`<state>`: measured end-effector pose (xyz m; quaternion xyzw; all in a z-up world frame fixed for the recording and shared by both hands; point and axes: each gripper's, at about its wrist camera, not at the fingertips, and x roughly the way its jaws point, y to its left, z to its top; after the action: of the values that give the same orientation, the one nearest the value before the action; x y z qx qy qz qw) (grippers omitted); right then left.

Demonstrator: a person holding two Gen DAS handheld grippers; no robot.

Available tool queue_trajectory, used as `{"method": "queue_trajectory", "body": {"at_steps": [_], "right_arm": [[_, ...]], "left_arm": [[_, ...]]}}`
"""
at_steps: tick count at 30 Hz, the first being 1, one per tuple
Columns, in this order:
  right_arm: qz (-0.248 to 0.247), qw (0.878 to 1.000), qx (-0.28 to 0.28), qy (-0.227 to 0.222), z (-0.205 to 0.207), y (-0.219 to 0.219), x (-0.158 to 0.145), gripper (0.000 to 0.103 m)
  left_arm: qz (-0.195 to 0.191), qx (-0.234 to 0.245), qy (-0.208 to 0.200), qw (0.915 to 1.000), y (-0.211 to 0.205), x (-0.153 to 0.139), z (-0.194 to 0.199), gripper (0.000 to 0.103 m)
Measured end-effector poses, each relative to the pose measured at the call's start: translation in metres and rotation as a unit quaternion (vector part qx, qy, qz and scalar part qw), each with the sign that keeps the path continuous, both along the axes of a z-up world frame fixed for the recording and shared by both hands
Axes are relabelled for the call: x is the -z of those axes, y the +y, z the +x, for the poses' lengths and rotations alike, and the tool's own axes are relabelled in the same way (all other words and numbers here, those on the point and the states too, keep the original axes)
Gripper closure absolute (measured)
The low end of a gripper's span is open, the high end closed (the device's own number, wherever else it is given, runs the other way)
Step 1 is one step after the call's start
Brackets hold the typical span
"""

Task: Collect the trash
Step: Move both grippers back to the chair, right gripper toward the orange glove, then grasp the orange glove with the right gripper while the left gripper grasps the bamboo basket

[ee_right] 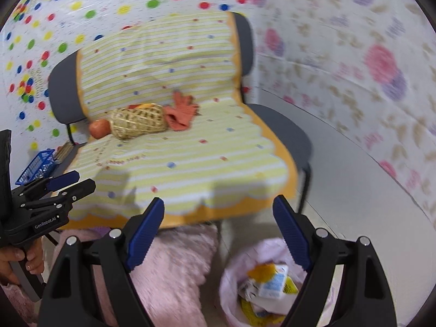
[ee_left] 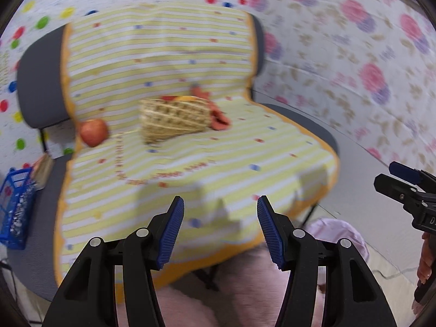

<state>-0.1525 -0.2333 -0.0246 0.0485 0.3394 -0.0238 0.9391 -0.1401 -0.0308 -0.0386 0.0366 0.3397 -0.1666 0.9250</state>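
Pink-lined bin holding crumpled wrappers

Both claws point forward and downward, side by side and apart: the left claw has its blue pads parted with nothing between them, and the right claw gapes wider, likewise empty, each gripped by a hand.

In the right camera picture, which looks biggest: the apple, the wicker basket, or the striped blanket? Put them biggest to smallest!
Biggest to smallest in the right wrist view:
1. striped blanket, covering most of the chair
2. wicker basket
3. apple, partly hidden behind the basket

All three sit close together, so nearness to the camera hardly skews the order.
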Motion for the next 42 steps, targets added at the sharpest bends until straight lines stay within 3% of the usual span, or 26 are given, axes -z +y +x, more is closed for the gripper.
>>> {"method": "queue_trajectory", "body": {"at_steps": [8, 15, 19, 25, 32, 42], "right_arm": [[0.000, 0.999, -0.044, -0.003, 0.054, 0.034, -0.006, 0.025], [-0.008, 0.998, -0.067, 0.007, 0.107, 0.042, 0.001, 0.046], [-0.024, 0.997, -0.077, 0.014, 0.141, 0.047, 0.010, 0.046], [-0.037, 0.994, -0.092, 0.034, 0.193, 0.048, 0.028, 0.033], [-0.061, 0.991, -0.108, 0.054, 0.250, 0.051, 0.057, 0.033], [-0.093, 0.981, -0.138, 0.096, 0.317, 0.060, 0.089, 0.033]], "left_arm": [[0.003, -0.065, -0.010, 0.9978, 0.048, -0.013, 0.037, 0.045], [-0.012, -0.073, -0.017, 0.9971, 0.066, -0.012, 0.077, 0.044], [-0.009, -0.071, -0.013, 0.9974, 0.064, -0.004, 0.104, 0.044], [-0.001, -0.077, -0.009, 0.9970, 0.065, 0.008, 0.140, 0.044], [0.001, -0.090, 0.003, 0.9959, 0.066, 0.019, 0.176, 0.044], [-0.004, -0.094, 0.004, 0.9956, 0.067, 0.023, 0.192, 0.044]]}}
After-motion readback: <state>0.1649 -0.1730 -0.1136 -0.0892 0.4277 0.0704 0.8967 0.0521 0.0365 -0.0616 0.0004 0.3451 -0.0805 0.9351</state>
